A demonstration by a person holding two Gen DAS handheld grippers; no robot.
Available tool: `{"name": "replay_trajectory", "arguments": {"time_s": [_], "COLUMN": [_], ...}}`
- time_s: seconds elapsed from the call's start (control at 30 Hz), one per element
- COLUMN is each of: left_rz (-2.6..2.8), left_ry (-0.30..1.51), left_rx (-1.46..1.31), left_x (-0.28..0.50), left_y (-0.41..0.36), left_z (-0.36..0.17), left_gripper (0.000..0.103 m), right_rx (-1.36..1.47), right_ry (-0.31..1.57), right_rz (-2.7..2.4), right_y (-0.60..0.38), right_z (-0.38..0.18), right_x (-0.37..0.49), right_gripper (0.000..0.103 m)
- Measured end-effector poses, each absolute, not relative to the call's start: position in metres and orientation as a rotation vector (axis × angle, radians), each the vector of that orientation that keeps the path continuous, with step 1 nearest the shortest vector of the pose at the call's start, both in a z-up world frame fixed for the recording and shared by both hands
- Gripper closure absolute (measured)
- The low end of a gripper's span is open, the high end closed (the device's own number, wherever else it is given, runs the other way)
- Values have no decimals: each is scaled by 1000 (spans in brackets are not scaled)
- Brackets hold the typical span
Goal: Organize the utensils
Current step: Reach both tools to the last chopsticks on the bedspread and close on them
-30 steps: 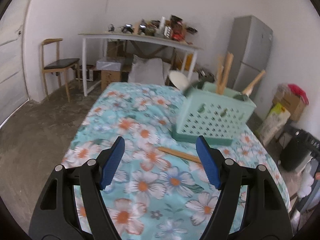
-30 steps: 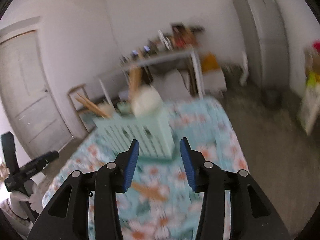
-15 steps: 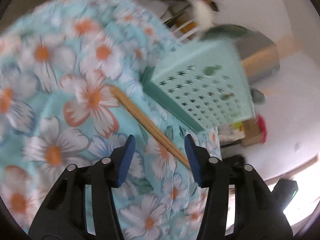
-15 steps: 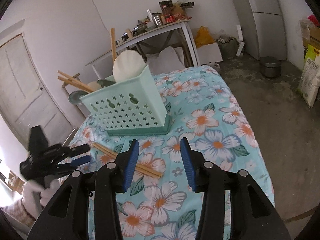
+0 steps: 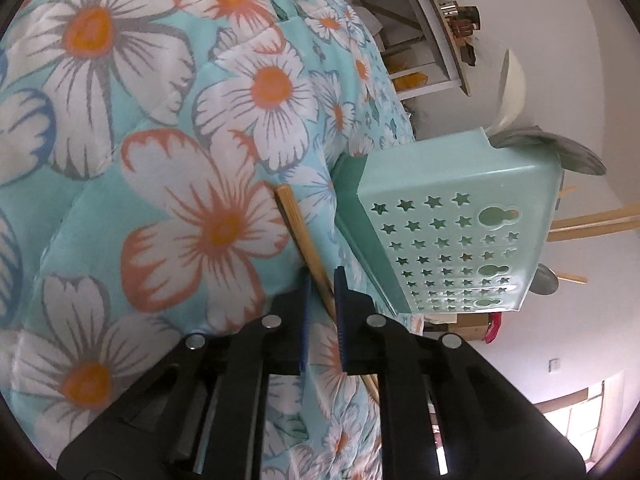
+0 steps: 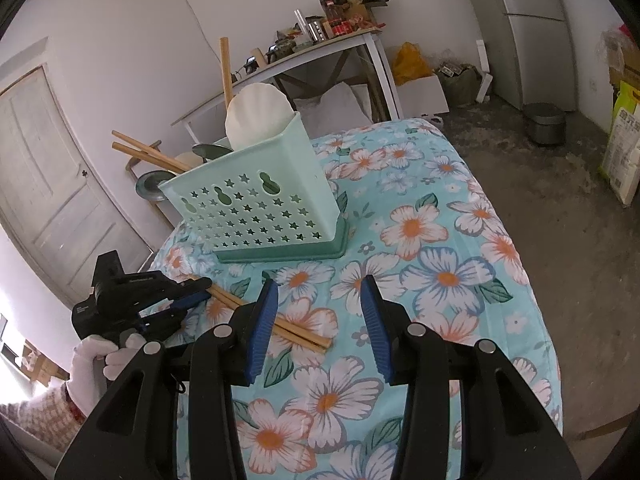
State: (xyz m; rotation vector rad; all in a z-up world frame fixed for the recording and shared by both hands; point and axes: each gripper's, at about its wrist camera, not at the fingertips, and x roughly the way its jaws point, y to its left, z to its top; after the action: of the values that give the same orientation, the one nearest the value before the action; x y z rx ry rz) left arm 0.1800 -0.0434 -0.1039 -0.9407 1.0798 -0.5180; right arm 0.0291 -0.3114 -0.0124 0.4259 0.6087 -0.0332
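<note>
A pair of wooden chopsticks [image 6: 296, 329] lies on the flowered cloth in front of a mint green utensil basket [image 6: 256, 212]. My left gripper [image 5: 322, 280] is shut on the chopsticks [image 5: 298, 228] near one end, right beside the basket [image 5: 452, 236]. It also shows in the right wrist view [image 6: 200, 290], held by a white-gloved hand. My right gripper [image 6: 318, 312] is open and empty above the cloth, near the chopsticks' other end. The basket holds a white ladle [image 6: 258, 114], wooden handles and dark spoons.
The flowered cloth [image 6: 448, 276] covers the table; its right edge drops to a concrete floor. A white side table [image 6: 320, 52] with clutter stands behind, a fridge [image 6: 532, 28] at far right, a door [image 6: 44, 184] at left.
My left gripper has dropped to the cloth and closed on the chopsticks beside the basket. My right gripper has settled over the table and stays open.
</note>
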Motion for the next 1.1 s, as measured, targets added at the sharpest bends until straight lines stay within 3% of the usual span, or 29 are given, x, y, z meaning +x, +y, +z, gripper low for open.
{"name": "replay_trajectory", "arguments": {"time_s": [0.4, 0.7, 1.1], "left_rz": [-541, -429, -447], "left_ry": [1080, 971, 860], "left_rx": [-902, -691, -609], "left_x": [153, 118, 101], "left_y": [-14, 32, 38], "left_z": [-96, -79, -76], "left_gripper": [92, 87, 84], "right_rx": [421, 416, -36], "right_ry": [600, 648, 797], "right_rz": [-42, 54, 374], "right_y": [-312, -295, -176], "right_z": [-7, -10, -32], "right_x": [22, 42, 146], "right_gripper": [61, 61, 61]}}
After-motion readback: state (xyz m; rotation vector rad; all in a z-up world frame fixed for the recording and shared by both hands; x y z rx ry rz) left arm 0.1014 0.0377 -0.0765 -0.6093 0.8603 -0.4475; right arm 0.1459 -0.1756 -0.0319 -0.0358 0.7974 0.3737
